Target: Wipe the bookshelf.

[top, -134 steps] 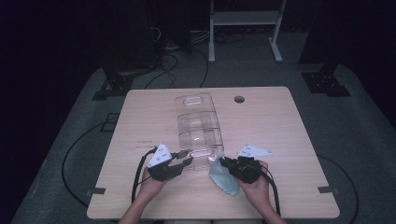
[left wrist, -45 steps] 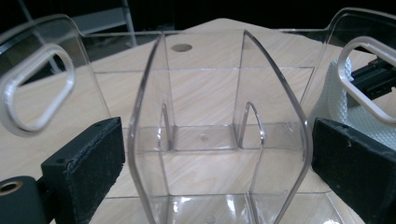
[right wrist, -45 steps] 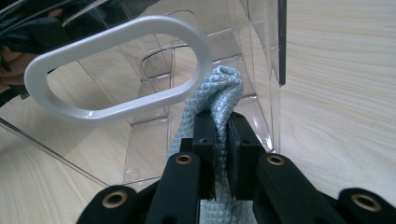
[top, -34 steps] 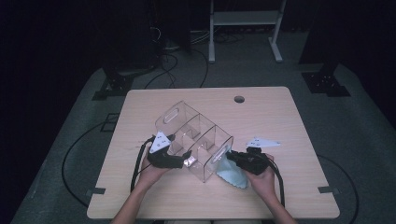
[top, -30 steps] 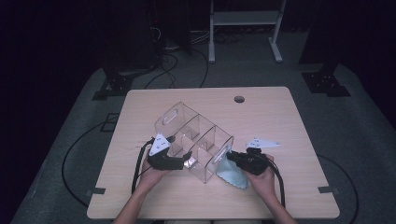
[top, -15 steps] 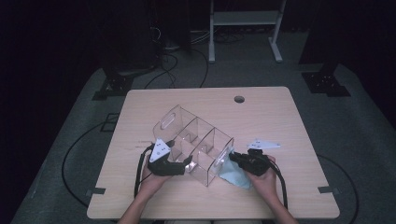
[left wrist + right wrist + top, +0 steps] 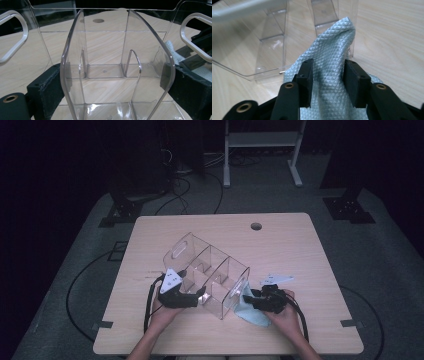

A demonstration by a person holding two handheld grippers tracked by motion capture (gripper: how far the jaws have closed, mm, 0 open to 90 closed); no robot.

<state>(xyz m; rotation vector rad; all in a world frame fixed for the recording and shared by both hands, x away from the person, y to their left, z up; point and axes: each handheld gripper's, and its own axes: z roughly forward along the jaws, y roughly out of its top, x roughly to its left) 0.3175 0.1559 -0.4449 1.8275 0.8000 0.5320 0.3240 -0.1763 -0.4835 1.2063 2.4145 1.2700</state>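
My left hand-held gripper [image 7: 201,296], lower centre, pinches the clear plastic divided organiser [image 7: 210,270]. My right hand-held gripper [image 7: 327,82] has just been opening, jaws spread around the pale blue waffle-weave cloth [image 7: 332,72] on the desk [image 7: 300,250].

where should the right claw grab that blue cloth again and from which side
Grip the raised fold of the blue cloth leaning against the clear organizer, coming from the near right. The right claw has just opened, and that fold already stands loose between its pads.

A wooden table [image 7: 320,250] on dark carpet [image 7: 90,270].
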